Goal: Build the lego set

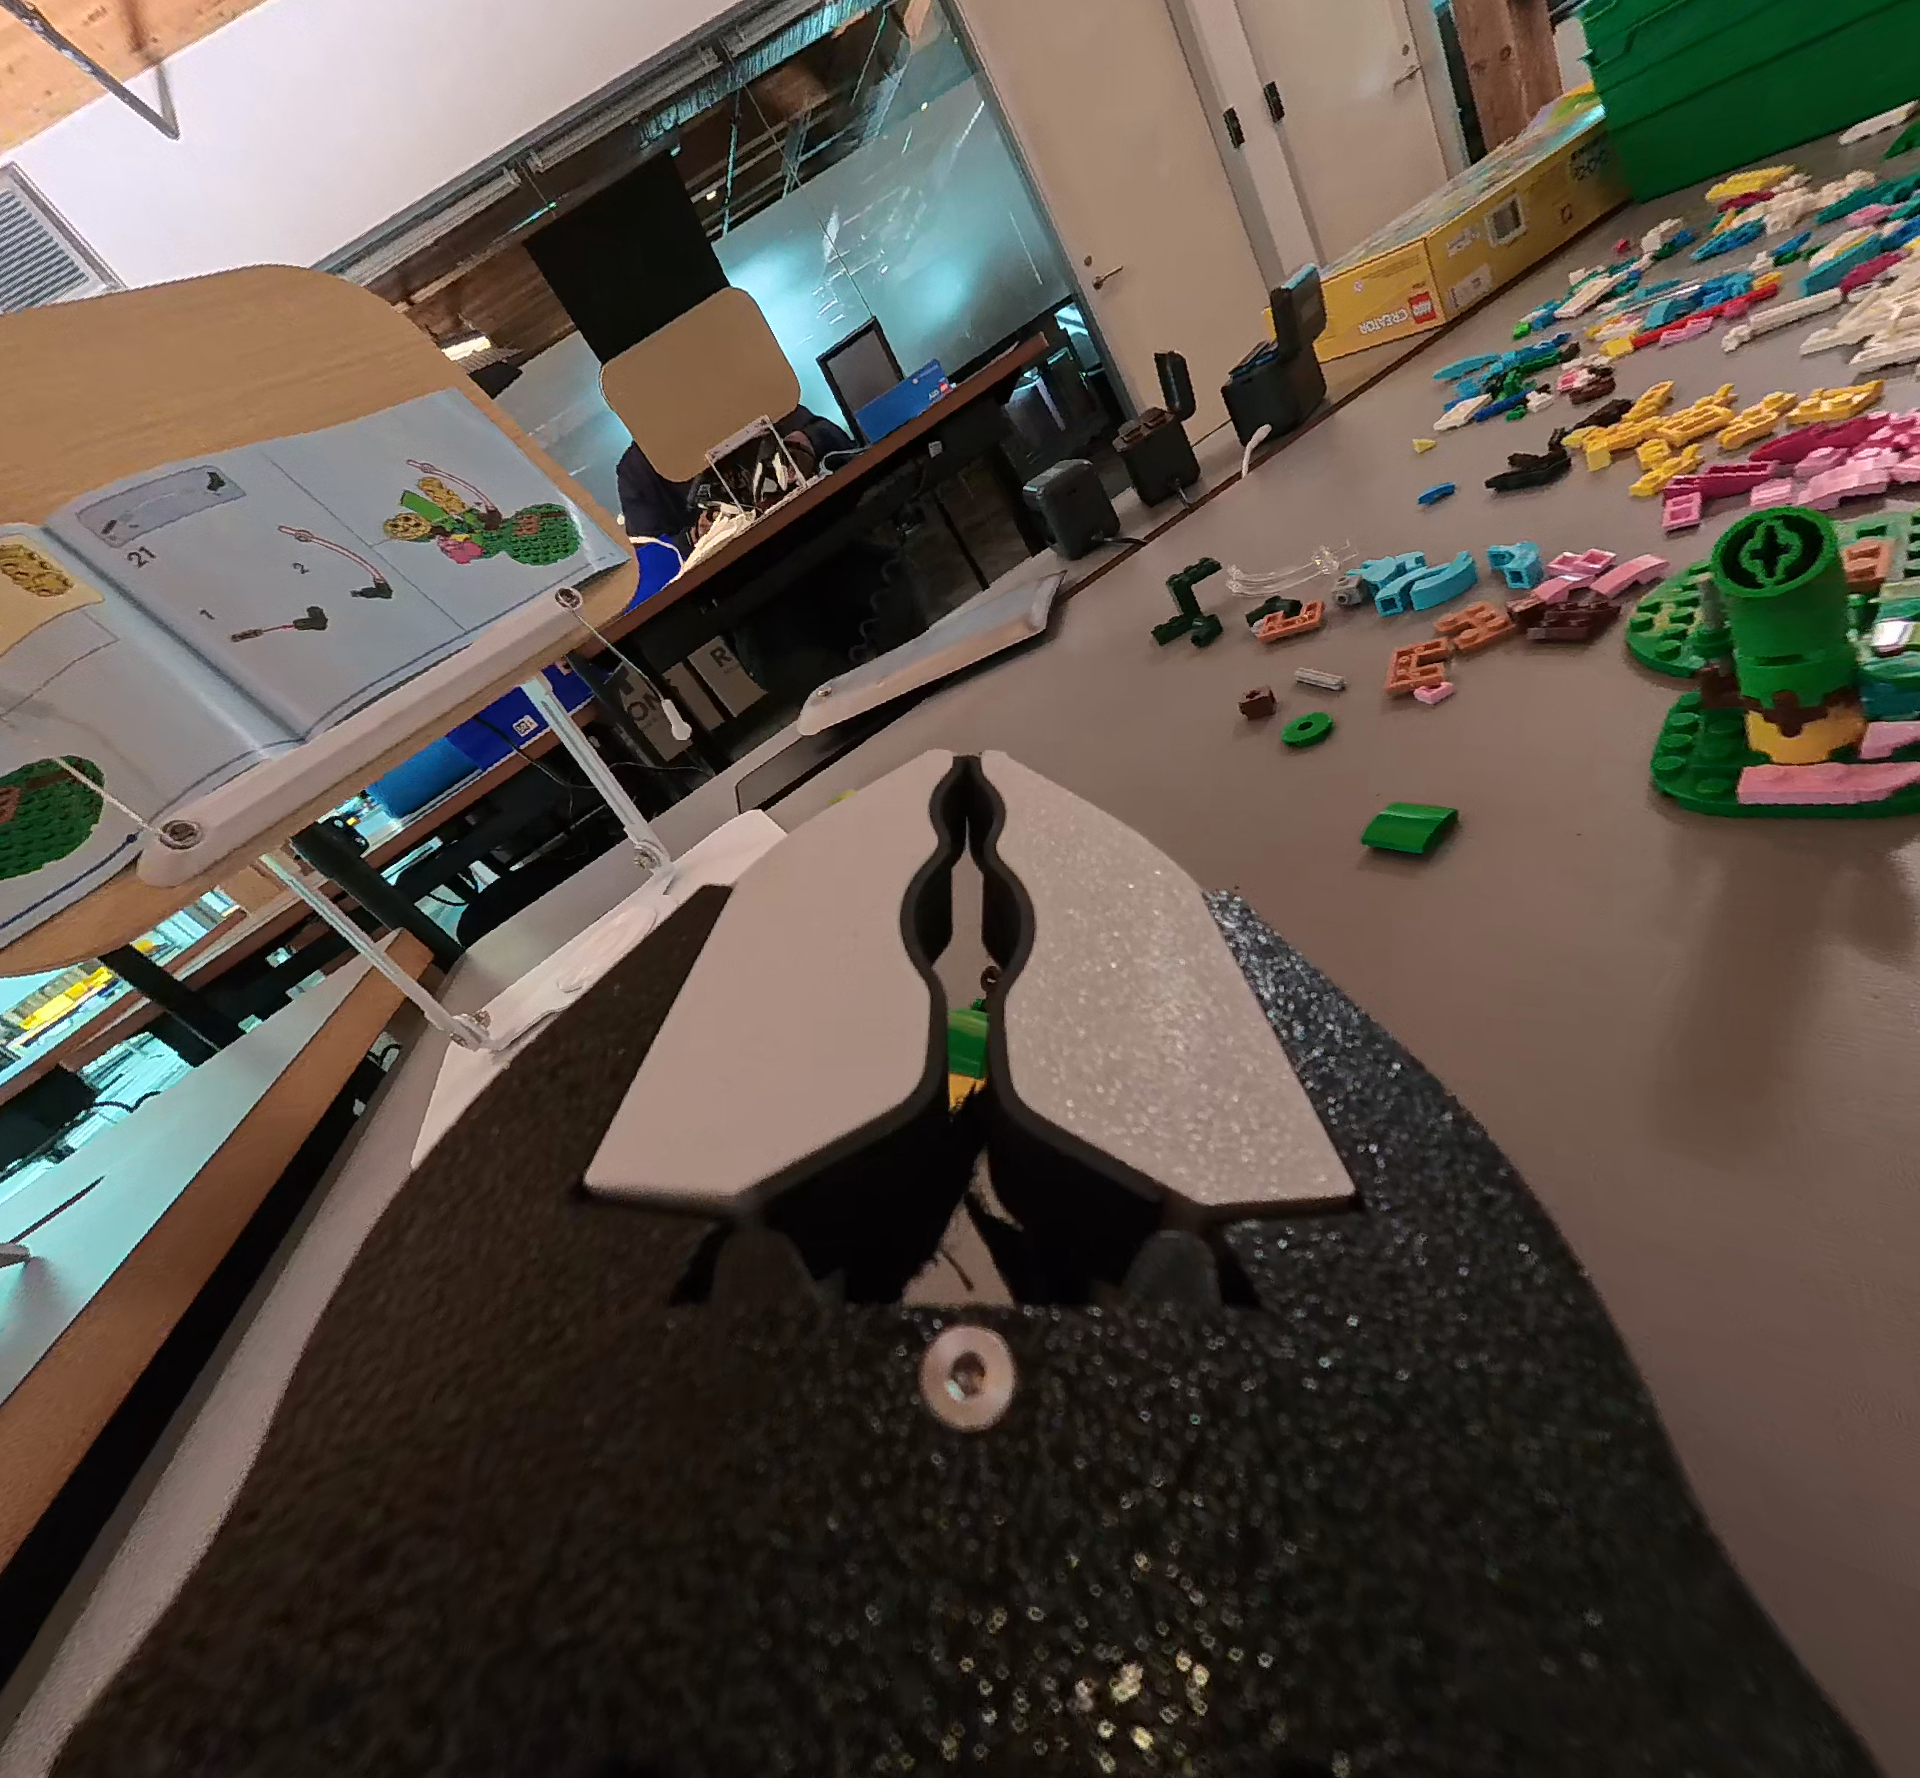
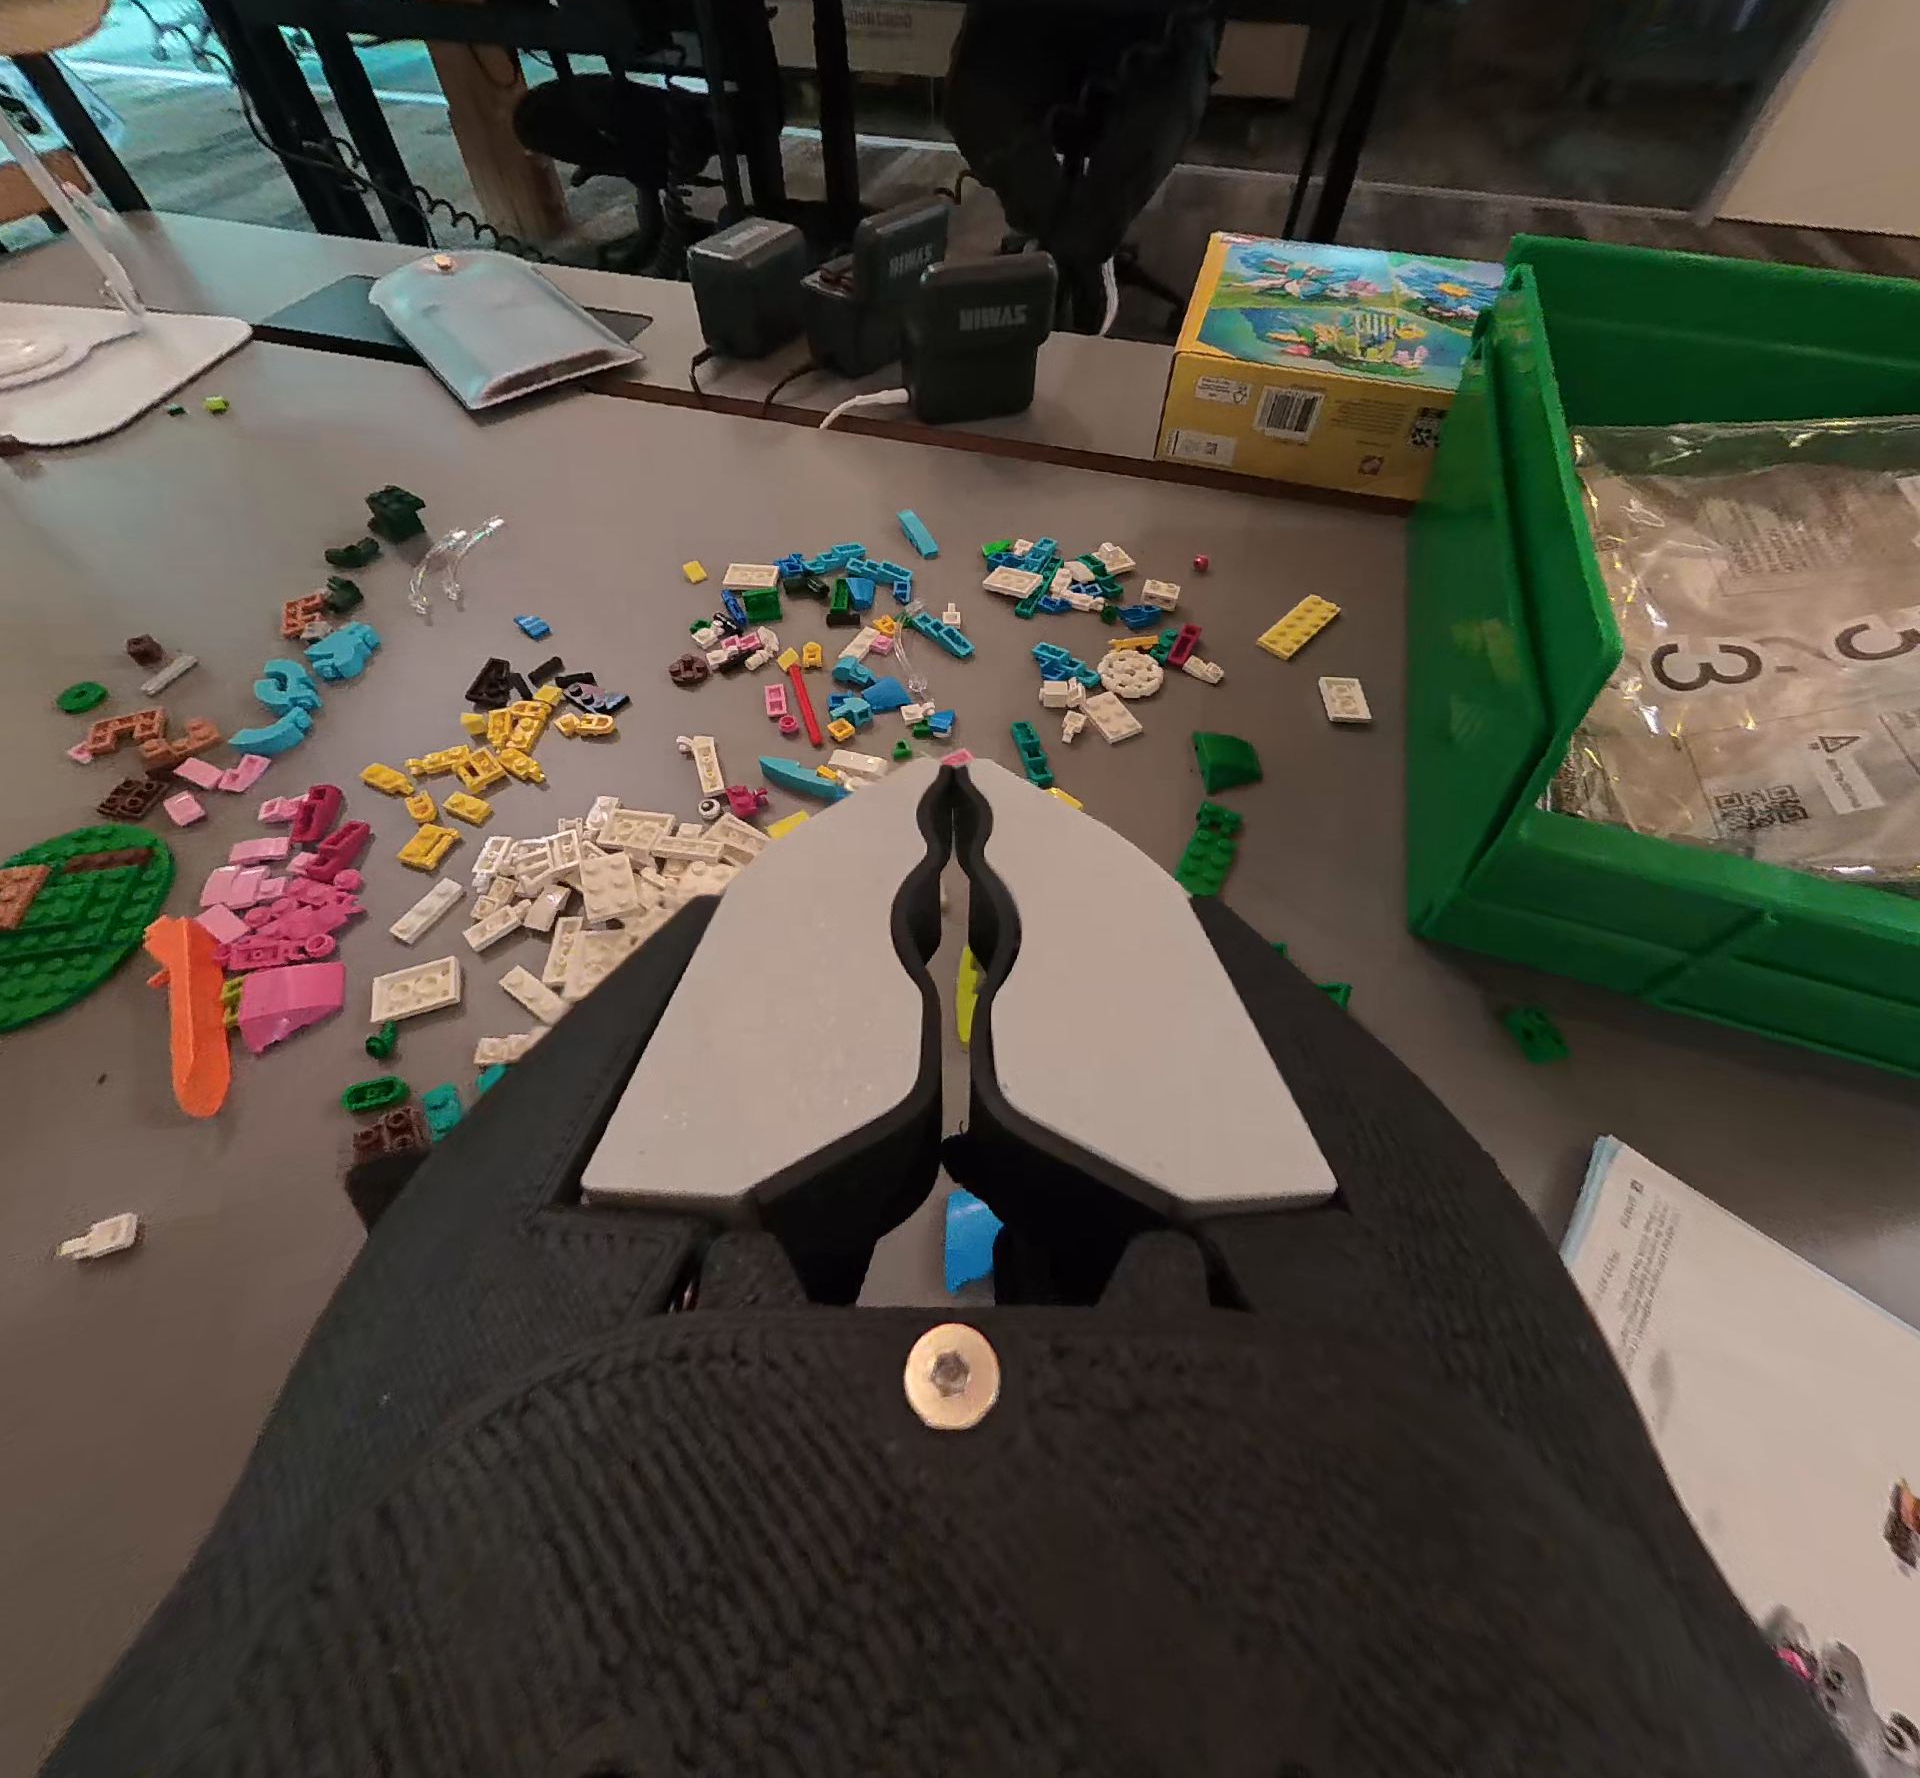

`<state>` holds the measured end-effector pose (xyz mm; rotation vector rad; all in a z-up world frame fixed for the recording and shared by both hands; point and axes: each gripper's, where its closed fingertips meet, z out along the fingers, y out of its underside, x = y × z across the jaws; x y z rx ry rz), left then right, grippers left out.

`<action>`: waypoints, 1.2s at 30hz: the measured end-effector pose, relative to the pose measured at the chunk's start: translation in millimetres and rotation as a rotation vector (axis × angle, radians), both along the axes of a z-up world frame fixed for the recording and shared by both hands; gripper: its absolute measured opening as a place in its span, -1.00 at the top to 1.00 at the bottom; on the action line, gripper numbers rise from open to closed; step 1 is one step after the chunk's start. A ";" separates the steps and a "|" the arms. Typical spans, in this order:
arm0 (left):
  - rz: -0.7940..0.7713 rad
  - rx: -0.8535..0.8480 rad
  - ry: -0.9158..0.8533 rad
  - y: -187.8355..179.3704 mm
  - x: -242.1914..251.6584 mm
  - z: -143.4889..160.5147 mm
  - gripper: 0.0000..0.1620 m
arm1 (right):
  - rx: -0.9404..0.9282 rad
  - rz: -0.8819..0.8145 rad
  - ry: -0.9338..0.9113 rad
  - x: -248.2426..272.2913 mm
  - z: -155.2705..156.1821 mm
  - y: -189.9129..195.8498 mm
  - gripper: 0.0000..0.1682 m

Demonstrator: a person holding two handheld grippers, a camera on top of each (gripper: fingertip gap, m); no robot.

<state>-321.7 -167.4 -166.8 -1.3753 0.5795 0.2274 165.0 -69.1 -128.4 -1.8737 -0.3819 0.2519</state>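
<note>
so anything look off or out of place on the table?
Mostly sorted piles, but a few green bricks lie stray beside the green bin, apart from the rest. Nothing looks broken or spilled.

The left gripper (image 1: 968, 772) had two broad fingers (image 1: 821, 990) faced with flat pale grey plates, each rimmed in black along a wavy inner edge. Behind them spread a wide black body of rough, pebbled printed plastic that glinted in the light, with a single silver hex-socket screw (image 1: 968, 1383) sunk in its middle. The right gripper (image 2: 953, 772) was built alike: the same grey finger plates (image 2: 790, 1032) with black scalloped edging, a black body showing fine ridged print lines, and one silver hex screw (image 2: 952, 1376) at the centre
</note>
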 end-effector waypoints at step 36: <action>0.111 0.113 -0.169 -9.1 -32.2 25.1 1.00 | 0.093 -0.166 -0.023 29.1 10.2 7.0 1.00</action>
